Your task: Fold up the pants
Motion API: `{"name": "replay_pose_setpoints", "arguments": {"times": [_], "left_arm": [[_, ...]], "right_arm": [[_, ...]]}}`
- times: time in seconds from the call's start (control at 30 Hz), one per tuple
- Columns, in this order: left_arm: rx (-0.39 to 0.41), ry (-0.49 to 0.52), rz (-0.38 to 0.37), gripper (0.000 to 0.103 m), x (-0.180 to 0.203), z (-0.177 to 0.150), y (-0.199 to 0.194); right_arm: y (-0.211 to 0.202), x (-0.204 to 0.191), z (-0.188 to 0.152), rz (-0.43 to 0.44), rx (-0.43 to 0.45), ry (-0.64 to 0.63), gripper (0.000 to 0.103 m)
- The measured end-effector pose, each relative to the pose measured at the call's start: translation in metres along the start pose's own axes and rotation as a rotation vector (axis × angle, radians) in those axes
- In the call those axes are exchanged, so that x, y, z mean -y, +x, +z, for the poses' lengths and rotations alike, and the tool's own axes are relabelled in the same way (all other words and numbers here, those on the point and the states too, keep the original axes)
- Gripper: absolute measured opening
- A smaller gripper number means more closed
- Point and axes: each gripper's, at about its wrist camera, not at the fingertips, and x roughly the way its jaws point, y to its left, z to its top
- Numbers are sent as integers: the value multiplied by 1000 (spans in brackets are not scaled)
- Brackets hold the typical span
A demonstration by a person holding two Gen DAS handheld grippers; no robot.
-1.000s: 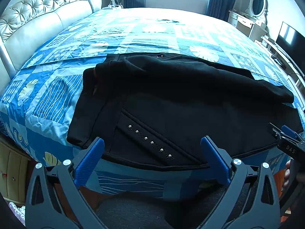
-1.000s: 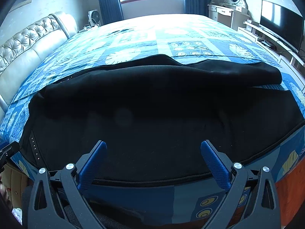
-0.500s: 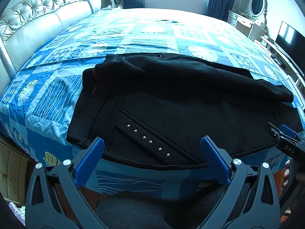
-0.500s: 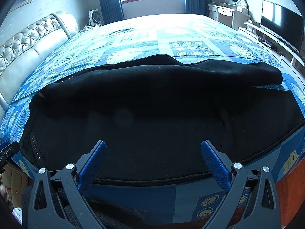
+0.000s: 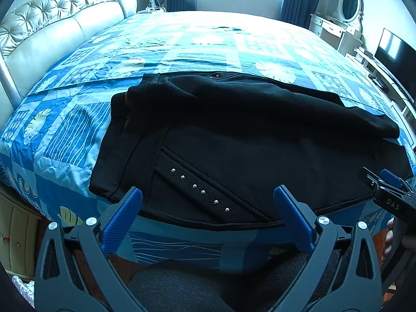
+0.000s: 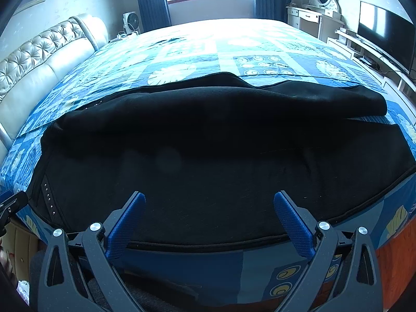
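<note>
The main risk from here is a sloppy grab: the pants (image 5: 249,150) are thick, dark and already doubled over, so a hand-held gripper closing on the near edge may pinch only the top layer and drag the fold apart — or, since that edge lies right at the side of the bed (image 5: 182,41), tug the fabric off the mattress. Both tools are empty. The left hand-held gripper (image 5: 208,215) hangs with its blue fingers spread wide just short of the waist end; the right hand-held gripper (image 6: 209,217) is equally wide open over the middle of the near hem. The pants lie flat across a blue patterned bedspread, one leg folded over the other, black and soft-looking, with a diagonal row of small silver studs (image 5: 199,189) beside a pocket seam.
</note>
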Motion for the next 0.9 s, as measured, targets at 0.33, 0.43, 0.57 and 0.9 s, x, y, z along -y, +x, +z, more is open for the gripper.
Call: {"name": "replay_pose_setpoints", "arguments": {"times": [0.33, 0.43, 0.57, 0.9], "left_arm": [[0, 0, -1, 101, 0, 0, 0], [0, 2, 0, 101, 1, 0, 0], [1, 3, 0, 101, 2, -1, 0], [1, 5, 0, 101, 3, -2, 0]], "right_arm": [[-1, -2, -1, 3, 1, -3, 98], [-1, -3, -1, 4, 1, -7, 98], [-1, -3, -1, 6, -1, -7, 98], [1, -5, -2, 16, -8, -12, 98]]}}
